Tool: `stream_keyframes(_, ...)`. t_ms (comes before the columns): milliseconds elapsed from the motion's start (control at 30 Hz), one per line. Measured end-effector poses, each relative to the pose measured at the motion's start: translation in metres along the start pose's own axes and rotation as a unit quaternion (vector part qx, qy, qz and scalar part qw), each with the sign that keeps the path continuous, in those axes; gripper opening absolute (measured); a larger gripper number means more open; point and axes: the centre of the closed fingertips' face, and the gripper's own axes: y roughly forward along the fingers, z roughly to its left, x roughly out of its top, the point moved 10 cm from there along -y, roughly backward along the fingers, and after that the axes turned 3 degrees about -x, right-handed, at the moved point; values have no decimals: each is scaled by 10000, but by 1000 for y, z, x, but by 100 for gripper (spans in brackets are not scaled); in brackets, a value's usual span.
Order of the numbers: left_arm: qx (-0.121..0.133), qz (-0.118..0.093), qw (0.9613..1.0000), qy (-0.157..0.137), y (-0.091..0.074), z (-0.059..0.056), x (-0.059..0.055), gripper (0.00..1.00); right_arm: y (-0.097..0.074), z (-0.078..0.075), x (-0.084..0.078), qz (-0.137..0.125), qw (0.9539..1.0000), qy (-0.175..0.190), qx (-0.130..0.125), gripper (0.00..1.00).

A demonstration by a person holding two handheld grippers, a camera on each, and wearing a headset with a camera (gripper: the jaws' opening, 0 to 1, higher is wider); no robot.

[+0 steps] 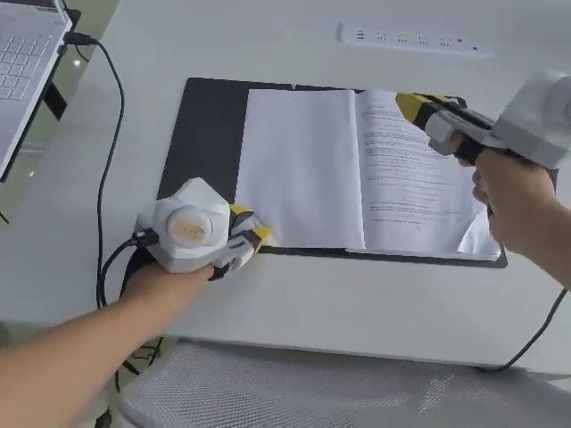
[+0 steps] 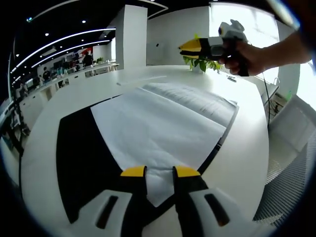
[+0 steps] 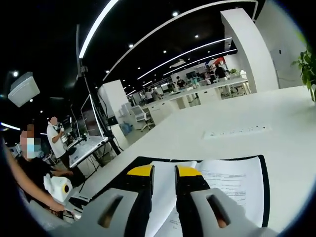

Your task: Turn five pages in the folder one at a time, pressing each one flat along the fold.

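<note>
Head view: the left gripper rests low on the white tabletop, its yellow tips at the near corner of the blank page in the open folder. The folder's black cover spreads out ahead of this gripper and to its left. The right gripper hangs over the far edge of the printed page, held in a hand. A power strip lies beyond it, well apart. A laptop and a dark cable sit off to the left gripper's left.

Left gripper view: the left gripper has its jaws a narrow gap apart, and the blank page's corner shows in that gap – whether the jaws touch the paper cannot be told. The folder stretches ahead, with the printed page further on. The right gripper is up ahead and to the right, above the paper and clear of it, with a green plant behind.

Right gripper view: the right gripper also has its jaws slightly apart – nothing sits between them. Just ahead and below lie the two pages, the printed page to the right of the jaws. The power strip is further ahead on the tabletop.
</note>
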Motion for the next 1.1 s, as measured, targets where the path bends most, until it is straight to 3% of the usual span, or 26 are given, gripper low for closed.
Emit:
stream_keyframes(200,19,-37,10000,-40,1,1,-2,20,36,-19,0,410,9979,-422,274,18)
stream_keyframes(300,27,-71,10000,-63,1,0,-2,21,54,-34,7,435,9967,-521,436,22)
stream_keyframes(433,17,-71,10000,-67,1,-1,-2,23,65,-40,9,373,9955,-590,636,25)
stream_keyframes(633,34,-63,10000,-69,2,0,-3,22,91,-56,-9,658,9912,-647,953,25)
stream_keyframes(700,47,-71,9999,-96,2,0,-3,22,97,-54,-13,687,9900,-636,1052,24)
stream_keyframes(1100,108,-53,9998,-159,1,-2,0,21,144,-71,-30,932,9851,-781,1215,23)
